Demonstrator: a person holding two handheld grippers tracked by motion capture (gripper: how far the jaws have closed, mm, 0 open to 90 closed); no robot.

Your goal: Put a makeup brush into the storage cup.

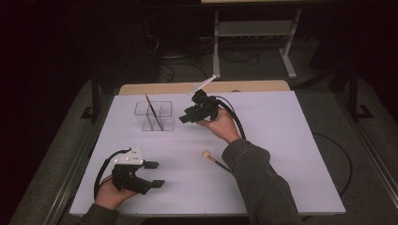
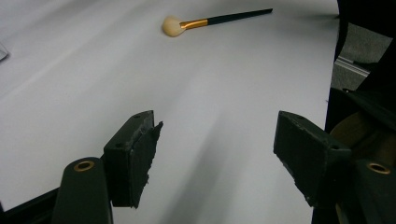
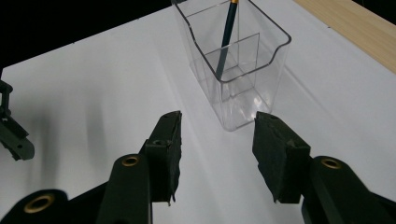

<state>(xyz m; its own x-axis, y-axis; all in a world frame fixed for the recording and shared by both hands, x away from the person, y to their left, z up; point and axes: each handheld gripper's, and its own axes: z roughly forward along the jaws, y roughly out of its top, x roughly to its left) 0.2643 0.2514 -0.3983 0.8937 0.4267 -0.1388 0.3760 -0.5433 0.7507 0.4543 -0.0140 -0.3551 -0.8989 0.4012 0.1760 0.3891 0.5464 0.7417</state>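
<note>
While the right gripper (image 1: 184, 117) is hovering just beside the clear holder (image 1: 155, 116) with its jaws parted and empty, a dark-handled brush (image 3: 227, 35) is leaning inside that holder. The left gripper (image 1: 155, 174) is resting low near the table's (image 1: 281, 140) front edge, jaws wide apart, holding nothing. A second brush (image 1: 213, 160) is lying loose on the table between both hands.

A white sheet (image 1: 281, 140) is covering the table, with a wooden strip (image 1: 253, 86) showing along the far edge. Behind it a grey metal frame (image 1: 253, 33) is standing on dark floor (cables (image 1: 187, 65) lying around).
</note>
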